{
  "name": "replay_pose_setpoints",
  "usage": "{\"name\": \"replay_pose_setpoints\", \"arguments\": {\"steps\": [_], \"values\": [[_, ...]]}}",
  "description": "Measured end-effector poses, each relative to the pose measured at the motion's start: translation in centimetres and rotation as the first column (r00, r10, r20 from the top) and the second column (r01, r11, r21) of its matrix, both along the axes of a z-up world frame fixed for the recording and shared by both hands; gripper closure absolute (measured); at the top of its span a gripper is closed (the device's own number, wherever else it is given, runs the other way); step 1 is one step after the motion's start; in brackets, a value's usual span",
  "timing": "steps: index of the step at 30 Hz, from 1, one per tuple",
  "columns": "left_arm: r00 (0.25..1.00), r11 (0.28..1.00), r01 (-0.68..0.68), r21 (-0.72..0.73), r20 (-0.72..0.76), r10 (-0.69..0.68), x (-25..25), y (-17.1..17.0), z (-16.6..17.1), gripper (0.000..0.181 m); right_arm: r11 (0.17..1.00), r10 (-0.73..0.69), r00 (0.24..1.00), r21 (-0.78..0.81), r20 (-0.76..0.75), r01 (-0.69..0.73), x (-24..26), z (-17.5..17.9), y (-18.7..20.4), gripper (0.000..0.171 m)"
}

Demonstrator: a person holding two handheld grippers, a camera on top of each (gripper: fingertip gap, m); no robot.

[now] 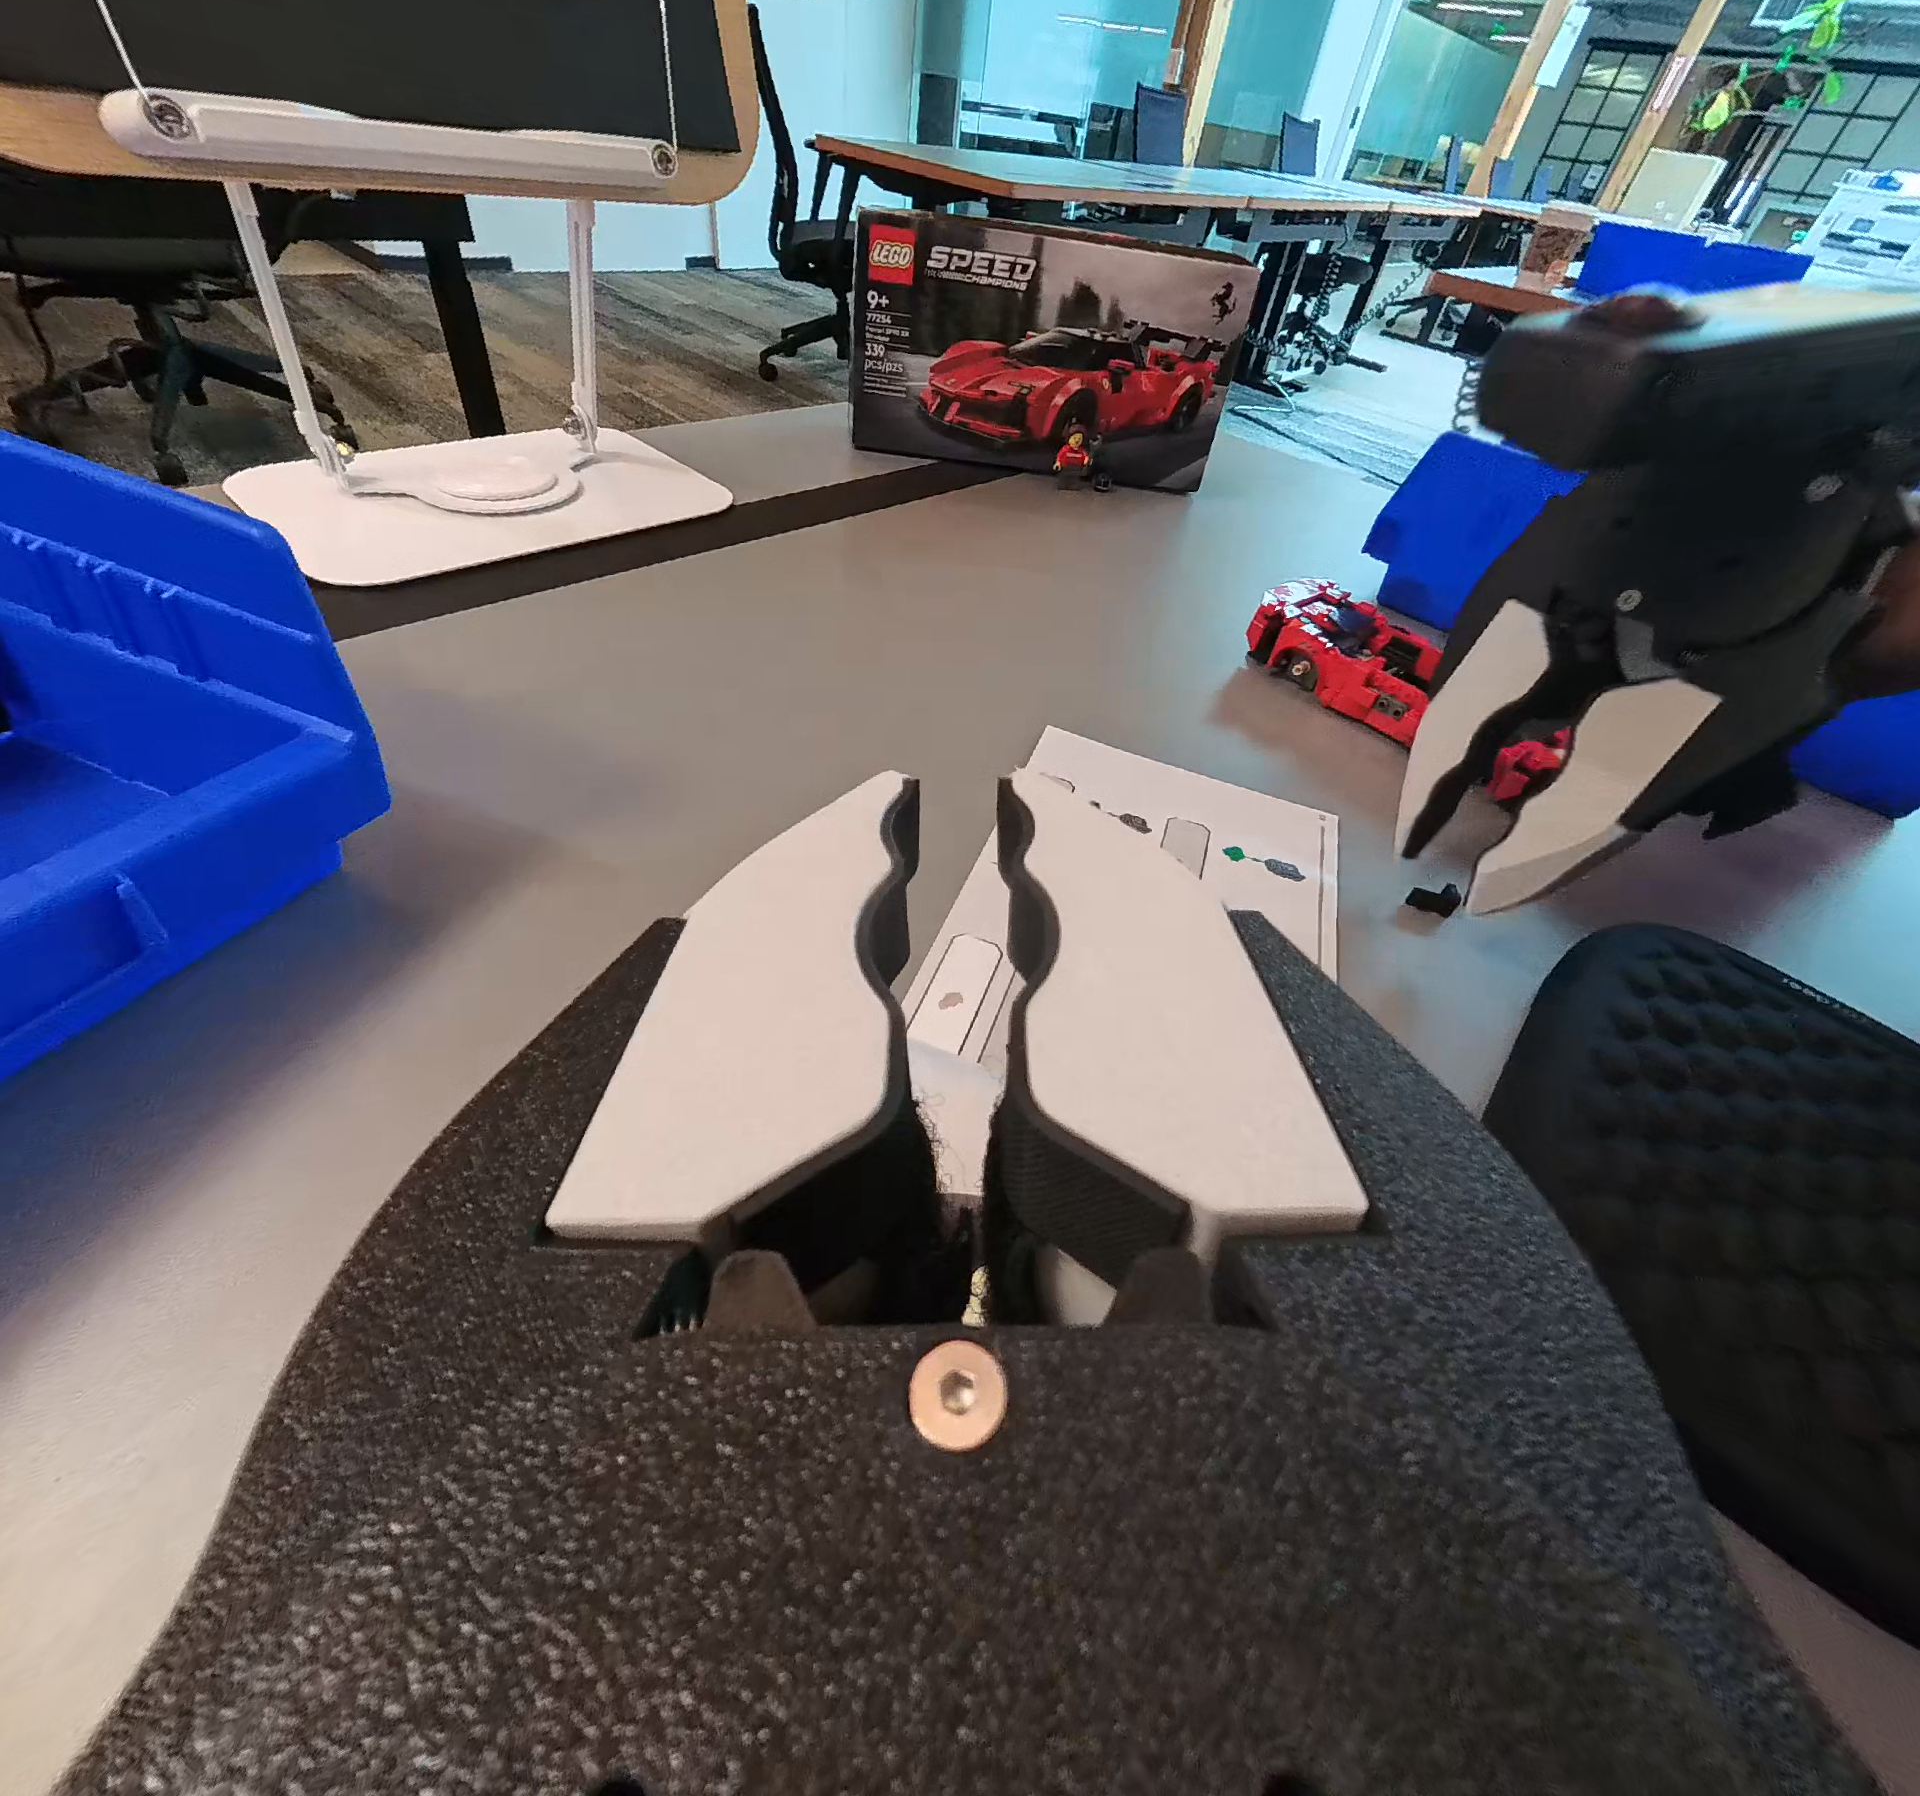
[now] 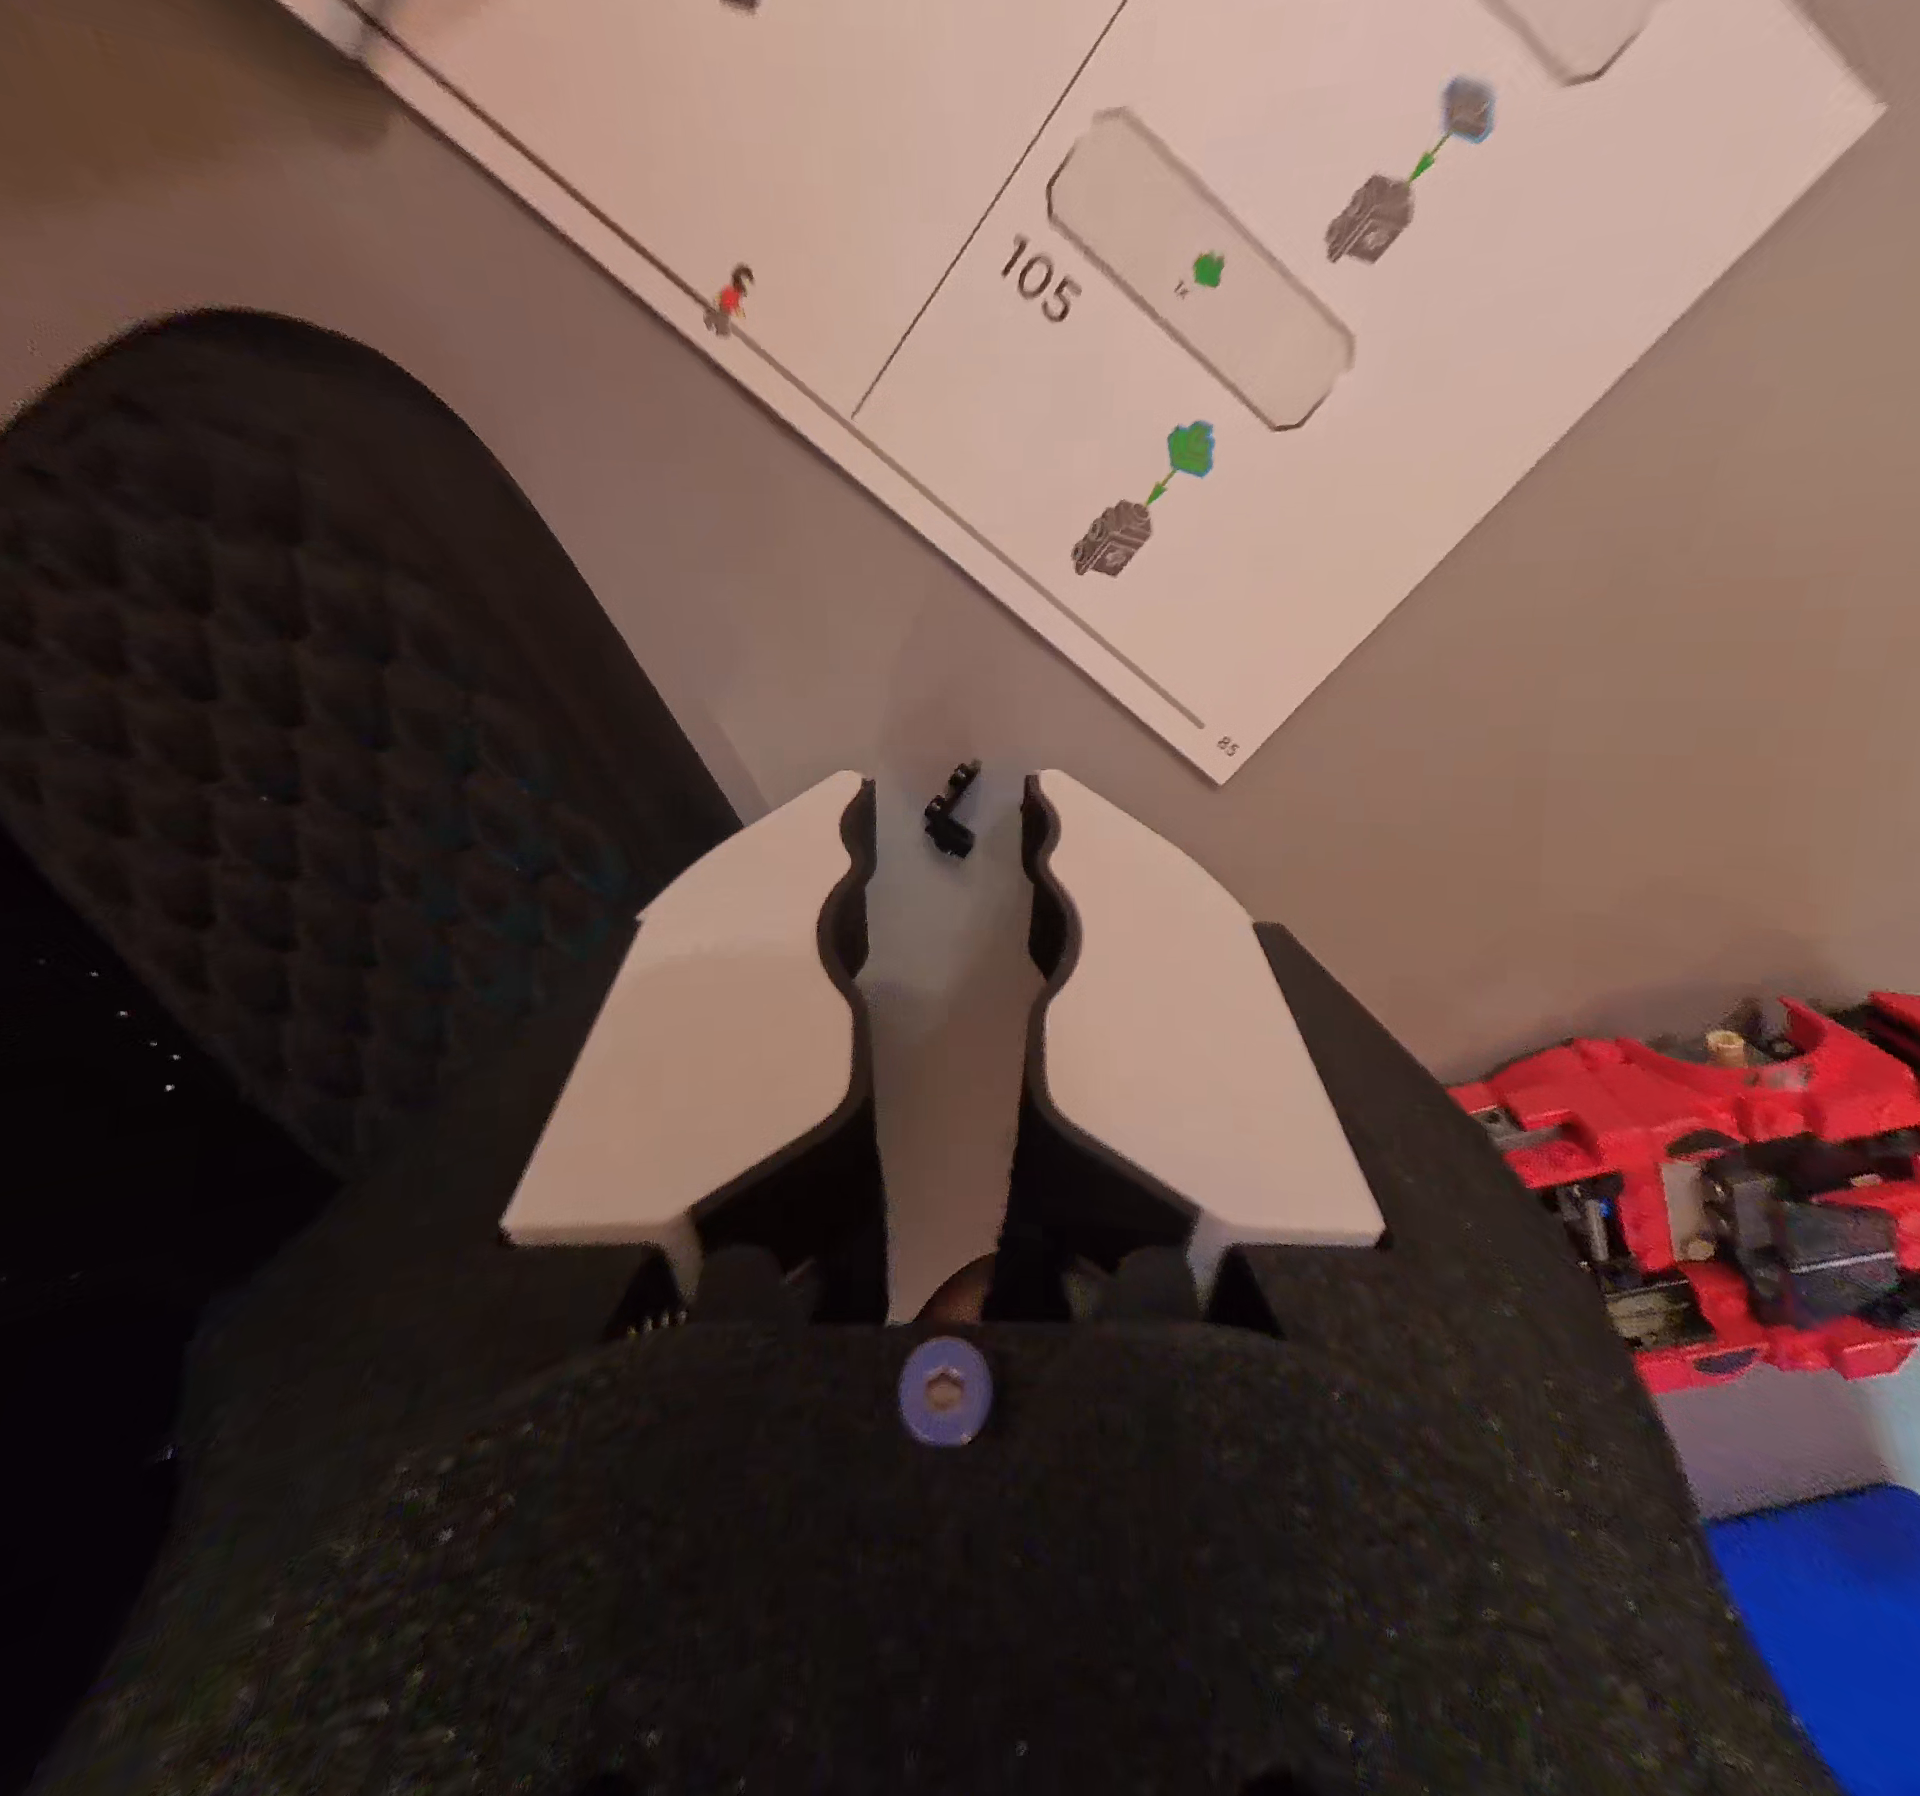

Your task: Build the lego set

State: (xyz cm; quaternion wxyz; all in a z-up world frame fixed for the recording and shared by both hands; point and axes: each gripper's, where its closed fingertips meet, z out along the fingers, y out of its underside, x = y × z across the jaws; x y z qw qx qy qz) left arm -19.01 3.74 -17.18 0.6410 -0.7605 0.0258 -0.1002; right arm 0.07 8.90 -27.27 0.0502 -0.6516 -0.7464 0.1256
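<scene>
Left gripper [image 1: 958, 790]: my jaws stand slightly apart with nothing between them, hovering over the grey bench [image 1: 727, 707] and the near edge of the instruction sheet [image 1: 1184, 811].
Right gripper [image 2: 948, 785]: my jaws are apart and empty, pointing down at the bench. In the left wrist view this gripper [image 1: 1455, 873] sits at 3 o'clock, tilted, its tips low over the bench.
Small black piece [image 2: 951, 811]: lies on the bench in the gap between my right fingertips, touching neither; in the left wrist view it [image 1: 1436, 898] lies just beside the right gripper's tips, on their 9 o'clock side.
Instruction sheet [image 2: 1143, 240]: flat on the bench at 12 o'clock from my right gripper, its corner close to the black piece, printed with building steps.
Red lego car [image 2: 1714, 1196]: partly built, on the bench at 3 o'clock in the right wrist view; in the left wrist view it [image 1: 1340, 650] stands at 2 o'clock, beyond the sheet.
Set box [image 1: 1049, 349]: upright at 12 o'clock on the far part of the bench, a small minifigure [image 1: 1075, 456] standing in front of it.
Blue bins: one [image 1: 156, 728] at 9 o'clock, another [image 1: 1455, 520] behind the car.
White stand [image 1: 468, 489]: at 11 o'clock, carrying a dark board.
Black mesh chair part [image 1: 1745, 1206]: at 4 o'clock, near the bench edge.
</scene>
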Motion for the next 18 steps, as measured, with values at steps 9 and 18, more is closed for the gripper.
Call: {"name": "replay_pose_setpoints", "arguments": {"steps": [9, 18], "values": [[1.0, 1.0, 0.007, -0.018, 0.002, -0.007, 0.1, 0.1, -0.4, 0.167, 0.968, -0.243, 0.745, -0.205, -0.622, 0.145, -1.0, 9.6, 1.2, 0.125], [1.0, 0.999, -0.009, -0.033, -0.022, 0.008, -0.2, 0.0, -0.6, 0.168, 0.902, -0.375, 0.486, -0.189, -0.79, 0.388, 7.9, 16.9, 5.8, 0.108]]}}
